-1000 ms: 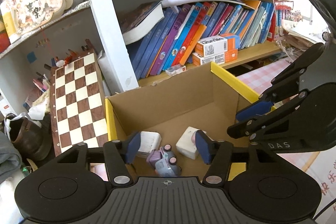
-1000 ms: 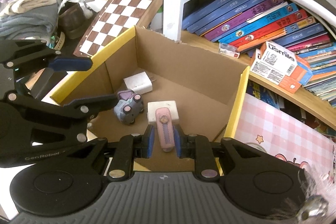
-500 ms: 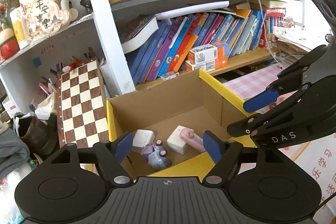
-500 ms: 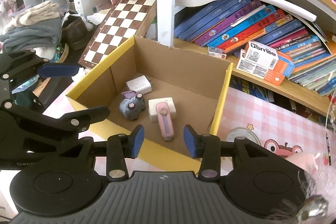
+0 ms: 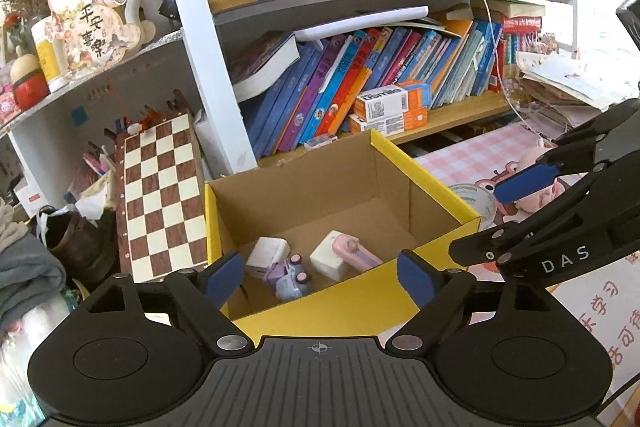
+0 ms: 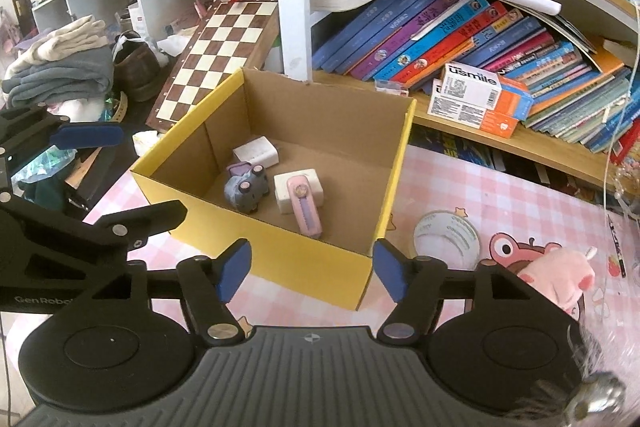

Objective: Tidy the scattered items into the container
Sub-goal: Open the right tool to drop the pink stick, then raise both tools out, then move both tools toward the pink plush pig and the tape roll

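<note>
A cardboard box (image 6: pixel 184 131) with yellow outer walls (image 5: pixel 424 175) stands on the pink checked table. Inside lie a white charger (image 6: pixel 258 151) (image 5: pixel 268 251), a purple toy car (image 6: pixel 246 187) (image 5: pixel 288 277), a white block (image 6: pixel 314 179) (image 5: pixel 326 259) and a pink slider tool (image 6: pixel 306 205) (image 5: pixel 356 253) that leans on the block. My left gripper (image 5: pixel 320 277) hovers at the box's near wall, its jaws opening with nothing between them. My right gripper (image 6: pixel 313 271) is back from the near wall, its jaws opening and empty too.
A pink plush toy (image 6: pixel 556 275) and a tape roll (image 6: pixel 446 239) lie on the table right of the box. A chessboard (image 5: pixel 164 195) leans left of it. Behind is a shelf of books (image 6: pixel 460 39) with orange-white cartons (image 6: pixel 476 95). Folded clothes (image 6: pixel 60 67) sit far left.
The right gripper let go of the pink slider tool, which now lies in the box. Both grippers opened wider and drew back from the box.
</note>
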`<action>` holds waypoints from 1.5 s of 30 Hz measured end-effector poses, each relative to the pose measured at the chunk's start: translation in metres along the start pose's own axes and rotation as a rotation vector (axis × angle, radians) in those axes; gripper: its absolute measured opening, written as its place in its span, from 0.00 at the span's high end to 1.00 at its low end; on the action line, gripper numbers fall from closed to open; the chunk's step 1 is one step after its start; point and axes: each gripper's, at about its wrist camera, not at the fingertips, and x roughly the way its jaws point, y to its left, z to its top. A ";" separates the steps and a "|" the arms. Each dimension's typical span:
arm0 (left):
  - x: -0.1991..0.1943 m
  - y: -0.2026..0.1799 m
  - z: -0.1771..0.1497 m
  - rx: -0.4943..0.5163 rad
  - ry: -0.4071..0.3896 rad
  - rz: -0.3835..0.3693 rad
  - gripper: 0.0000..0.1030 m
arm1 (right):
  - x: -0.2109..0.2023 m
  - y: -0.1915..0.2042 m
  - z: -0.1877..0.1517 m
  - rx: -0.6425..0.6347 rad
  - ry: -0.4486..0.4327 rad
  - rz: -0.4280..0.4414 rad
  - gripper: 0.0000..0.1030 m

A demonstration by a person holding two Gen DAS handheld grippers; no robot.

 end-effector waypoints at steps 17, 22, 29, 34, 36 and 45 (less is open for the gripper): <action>-0.003 -0.027 -0.003 -0.020 0.028 0.021 0.05 | -0.023 -0.031 -0.032 0.074 -0.017 -0.055 0.10; -0.002 -0.037 -0.001 -0.021 0.037 0.016 0.05 | -0.029 -0.045 -0.041 0.102 -0.020 -0.068 0.07; 0.001 -0.053 0.002 -0.009 0.047 0.016 0.05 | -0.032 -0.066 -0.053 0.131 -0.013 -0.076 0.06; 0.004 -0.065 0.005 0.000 0.059 0.011 0.05 | -0.034 -0.080 -0.060 0.146 -0.003 -0.088 0.06; 0.005 -0.072 0.006 0.006 0.062 0.005 0.05 | -0.036 -0.087 -0.063 0.154 -0.005 -0.098 0.06; 0.012 -0.101 0.013 0.014 0.056 -0.013 0.05 | -0.044 -0.119 -0.077 0.197 -0.014 -0.134 0.06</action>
